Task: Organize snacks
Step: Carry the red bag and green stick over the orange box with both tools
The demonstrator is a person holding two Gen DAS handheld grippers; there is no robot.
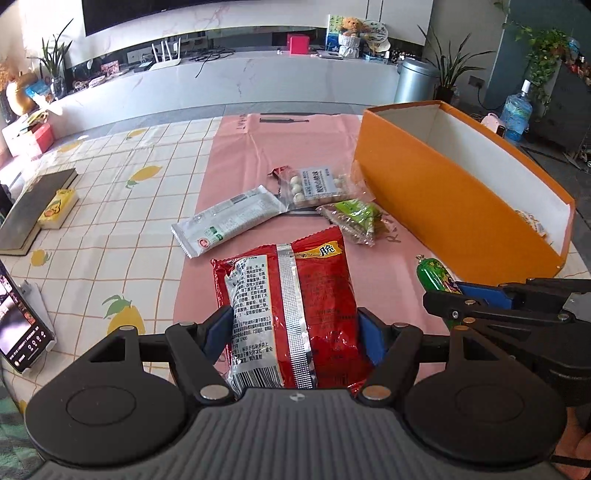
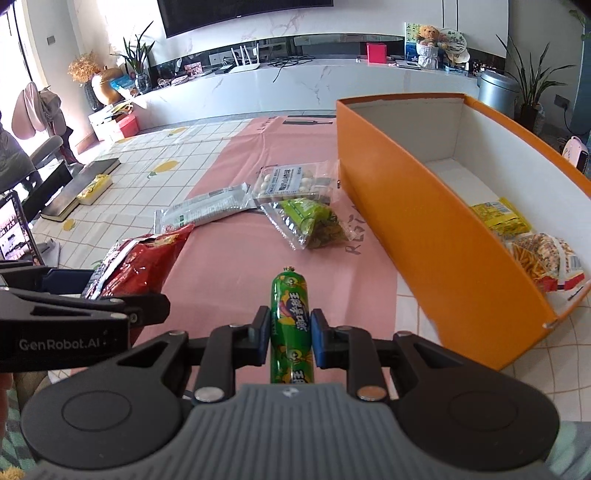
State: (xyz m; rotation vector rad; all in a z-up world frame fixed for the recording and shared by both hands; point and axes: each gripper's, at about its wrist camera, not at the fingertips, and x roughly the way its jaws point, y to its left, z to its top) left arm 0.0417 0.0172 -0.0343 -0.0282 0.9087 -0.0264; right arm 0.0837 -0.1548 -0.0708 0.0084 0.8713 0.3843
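L tongs [image 1: 293, 332] pinching red snack bag [image 1: 288, 314], R tongs [image 2: 290, 338] pinching green sausage [image 2: 290, 325], both beside orange box [image 2: 424, 229].

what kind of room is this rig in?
Most likely a home living room. A large dark TV hangs on the wall above a long white media console that carries a router and a teddy bear. Houseplants stand near it. The work surface is a table with a lemon-print cloth.
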